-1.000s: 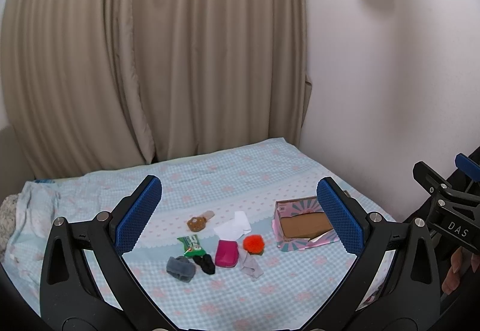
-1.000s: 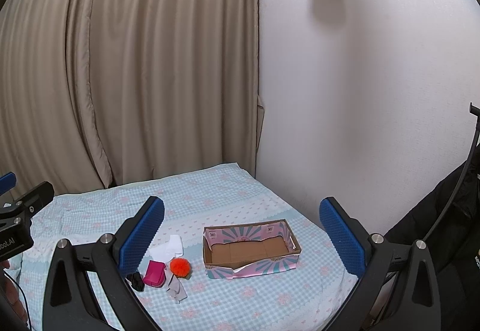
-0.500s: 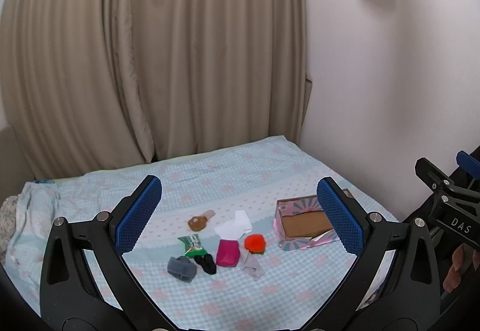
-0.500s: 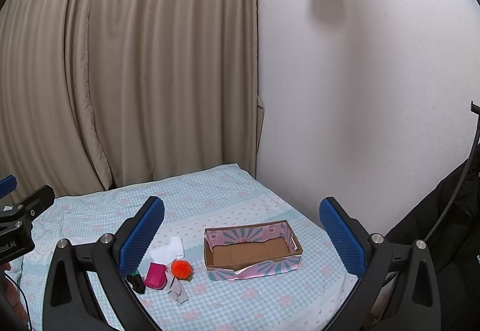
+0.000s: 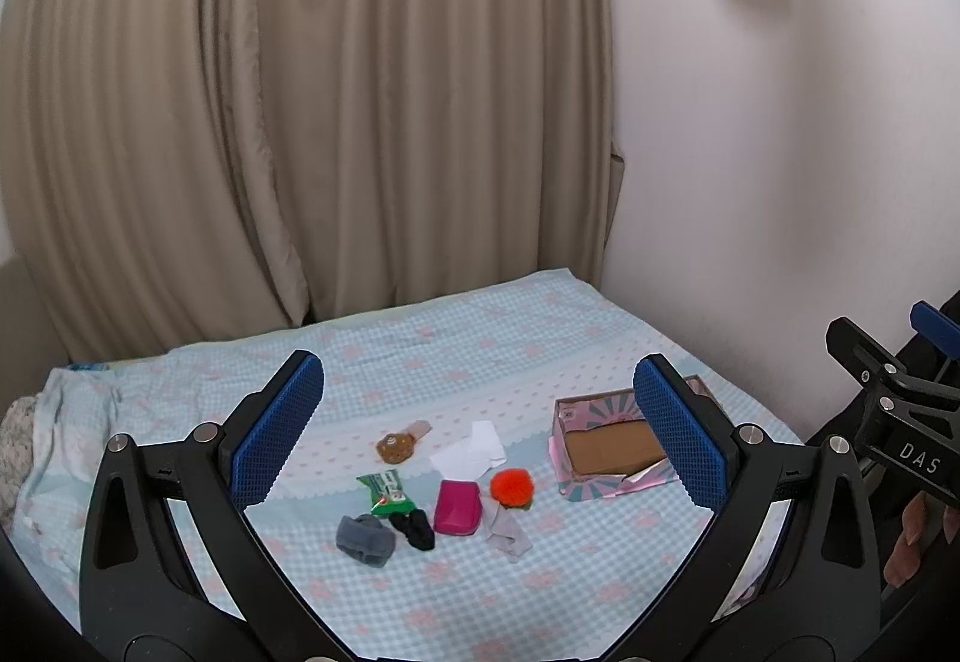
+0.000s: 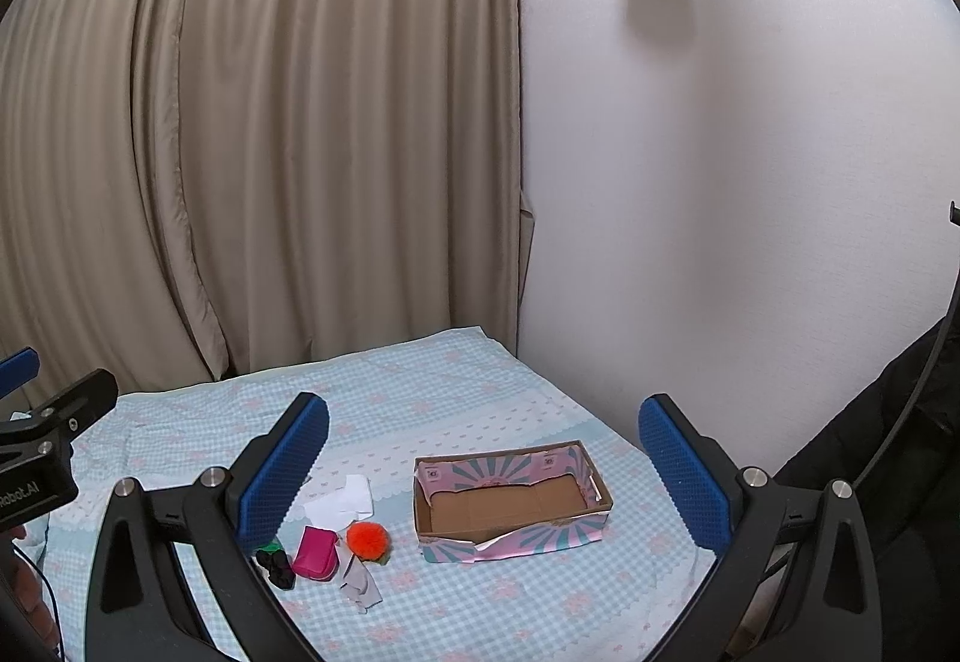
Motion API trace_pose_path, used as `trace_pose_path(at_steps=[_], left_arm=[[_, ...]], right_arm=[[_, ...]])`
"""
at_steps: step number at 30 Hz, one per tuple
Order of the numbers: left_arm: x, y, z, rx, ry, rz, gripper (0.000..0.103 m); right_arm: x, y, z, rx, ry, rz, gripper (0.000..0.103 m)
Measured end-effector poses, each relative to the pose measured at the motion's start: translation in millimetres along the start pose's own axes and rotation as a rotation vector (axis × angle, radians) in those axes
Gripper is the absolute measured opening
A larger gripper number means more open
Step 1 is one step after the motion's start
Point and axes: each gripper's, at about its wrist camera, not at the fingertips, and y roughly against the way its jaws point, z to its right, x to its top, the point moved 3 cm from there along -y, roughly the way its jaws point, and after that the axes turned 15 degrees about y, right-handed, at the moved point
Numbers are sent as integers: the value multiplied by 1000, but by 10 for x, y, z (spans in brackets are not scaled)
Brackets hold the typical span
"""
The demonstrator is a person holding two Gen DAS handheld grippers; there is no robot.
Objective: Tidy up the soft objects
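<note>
Soft even indoor light, sharp focus, strong fisheye bending, dark corner vignette; blurred shadow on wall [image 6: 660,20].

Very little differs from 1 second ago. In the right wrist view the cardboard box [image 6: 511,500] sits slightly lower and further right in frame. In the left wrist view the right gripper [image 5: 894,410] has slid slightly toward the frame's edge.
</note>
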Motion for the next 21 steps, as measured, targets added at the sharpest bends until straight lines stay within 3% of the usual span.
trace_pose_path(at_steps=[21], left_arm=[[-40,-109,55,4,1,-16,103]], right_arm=[[-35,32,-7,-3,-13,-3,103]])
